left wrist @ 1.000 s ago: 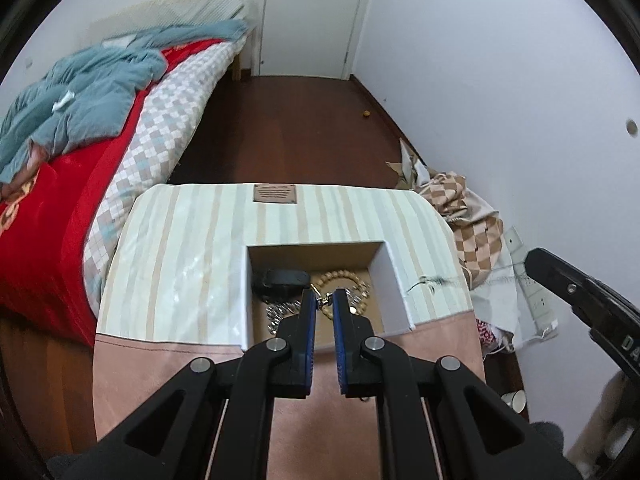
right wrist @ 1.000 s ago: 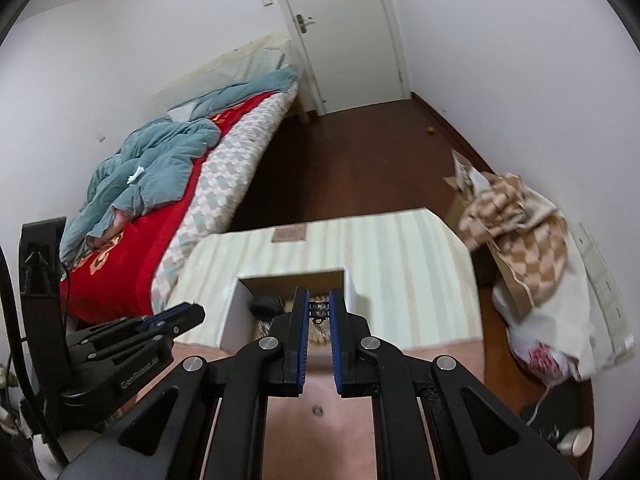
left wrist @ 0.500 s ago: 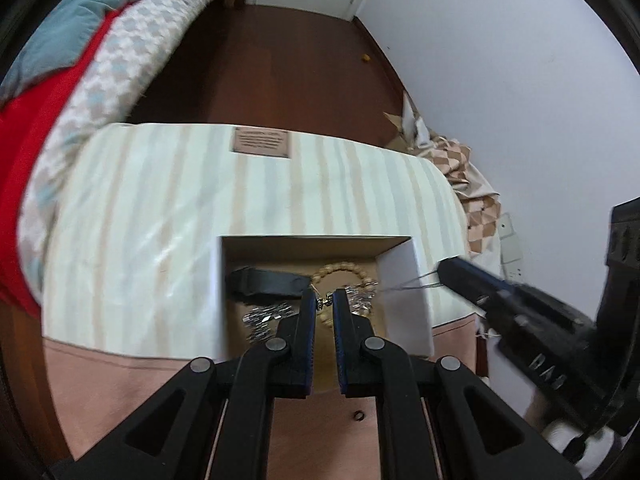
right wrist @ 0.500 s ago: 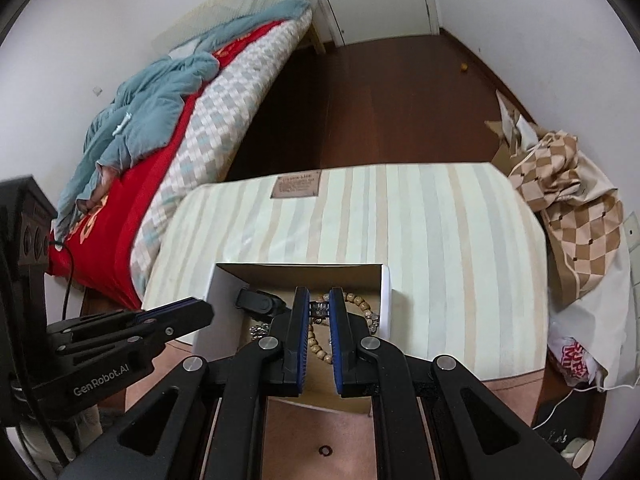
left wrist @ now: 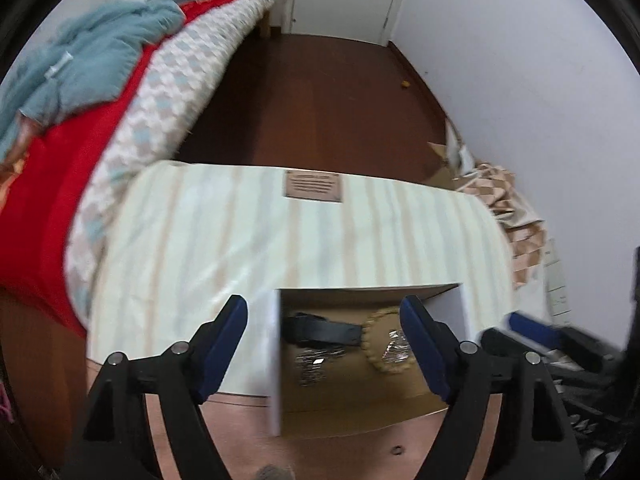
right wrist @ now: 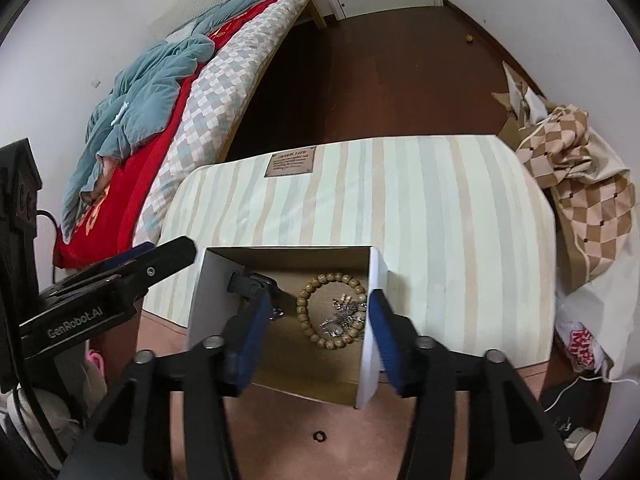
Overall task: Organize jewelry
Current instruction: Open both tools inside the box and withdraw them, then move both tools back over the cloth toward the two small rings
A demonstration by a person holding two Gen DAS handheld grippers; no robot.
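Observation:
An open white box (right wrist: pixel 208 280) with a brown floor sits on the striped tablecloth (right wrist: pixel 420 220). Inside lie a wooden bead bracelet (right wrist: pixel 304 312), a silver chain piece (right wrist: pixel 344 316) within the bracelet's ring, and a black watch strap (right wrist: pixel 248 280). The box (left wrist: pixel 274 360), bracelet (left wrist: pixel 374 354), strap (left wrist: pixel 324 330) and another silver piece (left wrist: pixel 312 364) also show in the left wrist view. My right gripper (right wrist: pixel 320 332) is open and empty above the box. My left gripper (left wrist: pixel 326 344) is open and empty, straddling the box's left part.
A small dark ring (right wrist: pixel 319 436) lies on the pink tabletop in front of the box. A bed (right wrist: pixel 168 112) with red cover stands to the left. A checkered bag (right wrist: pixel 580 184) lies on the floor to the right.
Both grippers were shut half a second ago and now stand wide open. The silver chain piece that hung between them now lies in the box inside the bracelet.

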